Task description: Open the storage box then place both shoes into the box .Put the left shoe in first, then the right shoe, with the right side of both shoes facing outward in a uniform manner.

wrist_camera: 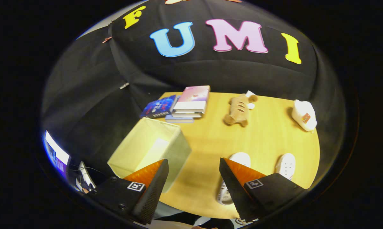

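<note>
Your gripper (194, 165) hangs above the near edge of the wooden table (268, 140) with its fingers spread wide and nothing between them, only bare tabletop. That height gives you a look over everything before you commit to a move.

Just ahead of the left finger sits the storage box (140, 148), a pale fabric cube. Its top looks open already, the inside lit and apparently empty, so the opening step seems done or nearly so; I cannot make out a lid.

By the right finger lie the two white shoes. One shoe (231, 176) is partly hidden behind the fingertip, the other shoe (286, 165) lies just beyond it to the right. They rest side by side, toes pointing away from you. Which is the left shoe I cannot tell from here, so check before you grasp.

Farther off, a stack of books (185, 105), a plush toy (239, 111) and a white pouch (303, 115) sit well clear of your path.
</note>
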Motion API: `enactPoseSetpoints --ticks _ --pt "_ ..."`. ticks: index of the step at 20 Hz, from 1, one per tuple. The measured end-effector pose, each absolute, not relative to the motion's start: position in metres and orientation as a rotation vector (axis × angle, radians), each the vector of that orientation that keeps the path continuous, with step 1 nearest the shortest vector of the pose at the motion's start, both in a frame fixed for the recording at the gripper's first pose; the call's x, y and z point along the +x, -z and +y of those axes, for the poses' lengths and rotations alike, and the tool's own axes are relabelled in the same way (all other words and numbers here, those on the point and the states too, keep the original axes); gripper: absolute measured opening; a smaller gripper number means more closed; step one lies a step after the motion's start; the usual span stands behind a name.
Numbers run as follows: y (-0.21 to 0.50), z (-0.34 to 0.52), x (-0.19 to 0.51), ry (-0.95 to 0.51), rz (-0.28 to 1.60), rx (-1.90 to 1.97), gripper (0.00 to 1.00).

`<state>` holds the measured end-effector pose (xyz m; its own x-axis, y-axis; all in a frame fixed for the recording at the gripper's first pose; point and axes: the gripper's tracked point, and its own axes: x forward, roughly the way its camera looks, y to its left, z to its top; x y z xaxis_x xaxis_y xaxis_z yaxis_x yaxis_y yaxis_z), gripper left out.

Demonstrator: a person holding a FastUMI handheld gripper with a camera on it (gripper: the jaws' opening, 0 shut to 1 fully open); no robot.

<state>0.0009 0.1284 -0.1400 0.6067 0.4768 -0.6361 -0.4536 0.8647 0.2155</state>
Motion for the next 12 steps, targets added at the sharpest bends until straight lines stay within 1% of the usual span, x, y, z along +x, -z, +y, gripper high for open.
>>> enactPoseSetpoints --ticks 3,6,9,12 --pt "0.187 0.072 0.001 -0.478 0.795 -0.043 0.98" --pt "0.237 0.040 0.000 -0.458 0.859 -0.086 0.99" --pt "0.292 0.023 -0.005 -0.465 0.947 -0.109 0.99" --pt "0.327 0.019 0.000 -0.472 0.996 -0.114 0.99"
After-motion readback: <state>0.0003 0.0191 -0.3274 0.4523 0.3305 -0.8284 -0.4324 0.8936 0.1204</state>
